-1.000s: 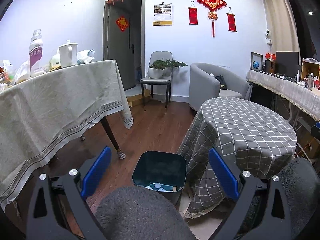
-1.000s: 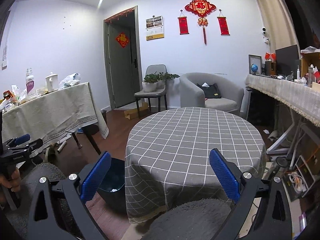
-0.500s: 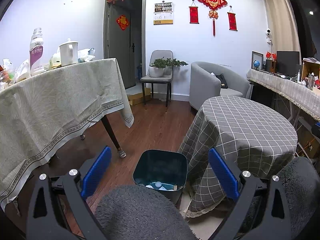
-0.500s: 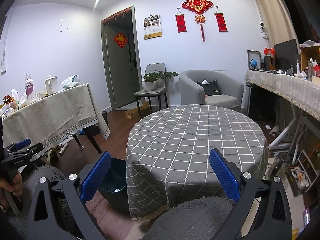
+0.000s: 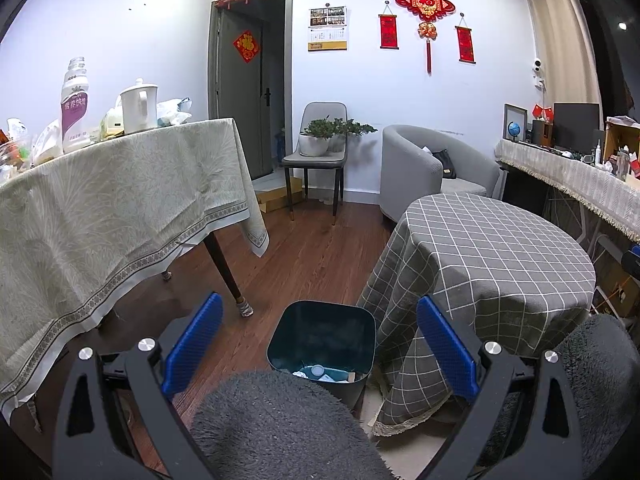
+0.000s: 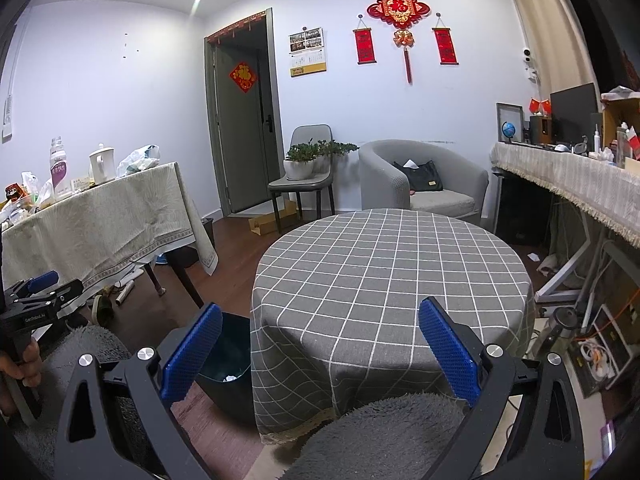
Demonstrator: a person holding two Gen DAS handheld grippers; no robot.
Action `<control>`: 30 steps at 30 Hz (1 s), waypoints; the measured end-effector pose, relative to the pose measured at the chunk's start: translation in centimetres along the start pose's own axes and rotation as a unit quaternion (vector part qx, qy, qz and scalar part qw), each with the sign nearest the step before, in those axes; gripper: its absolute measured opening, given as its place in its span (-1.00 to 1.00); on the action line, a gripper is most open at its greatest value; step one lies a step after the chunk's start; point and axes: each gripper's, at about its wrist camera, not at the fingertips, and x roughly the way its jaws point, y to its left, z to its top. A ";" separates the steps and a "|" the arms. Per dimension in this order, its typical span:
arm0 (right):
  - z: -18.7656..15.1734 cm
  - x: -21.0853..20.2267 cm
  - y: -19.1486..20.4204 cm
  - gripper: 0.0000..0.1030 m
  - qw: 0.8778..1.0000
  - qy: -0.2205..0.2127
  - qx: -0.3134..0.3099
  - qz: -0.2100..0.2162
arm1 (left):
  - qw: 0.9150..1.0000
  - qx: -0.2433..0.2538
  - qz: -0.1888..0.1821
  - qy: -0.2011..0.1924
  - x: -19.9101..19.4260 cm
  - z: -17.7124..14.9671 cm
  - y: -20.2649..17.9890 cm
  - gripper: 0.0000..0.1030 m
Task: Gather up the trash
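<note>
A dark teal trash bin (image 5: 322, 334) stands on the wood floor beside the round table with a grey checked cloth (image 5: 492, 256). Some trash, including a bottle cap, lies in its bottom (image 5: 320, 372). My left gripper (image 5: 318, 344) is open and empty, held above the bin. My right gripper (image 6: 320, 350) is open and empty, above the near edge of the round table (image 6: 384, 264). The bin also shows in the right wrist view (image 6: 226, 356), low left of the table. The left gripper's body (image 6: 36, 300) shows at the far left there.
A long table with a pale cloth (image 5: 112, 200) stands on the left, carrying a bottle (image 5: 74, 106), a white kettle (image 5: 138, 106) and bags. A chair with a plant (image 5: 320, 144), a grey armchair (image 5: 424, 168) and a cluttered desk (image 5: 576, 172) lie beyond. Grey fuzzy knees (image 5: 280, 428) fill the foreground.
The left view has shifted only slightly. The right gripper has tilted up and drifted a little. Both grippers stay open and empty.
</note>
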 end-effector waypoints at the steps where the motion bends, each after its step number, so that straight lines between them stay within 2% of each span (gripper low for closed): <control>1: 0.0 0.0 0.0 0.93 1.000 0.000 0.000 0.000 | 1.000 0.000 0.000 0.000 0.0 0.0 0.0 0.92; 30: 0.1 0.0 0.0 0.93 1.000 0.001 -0.001 0.000 | 1.000 0.006 0.000 0.002 0.3 0.1 0.0 0.92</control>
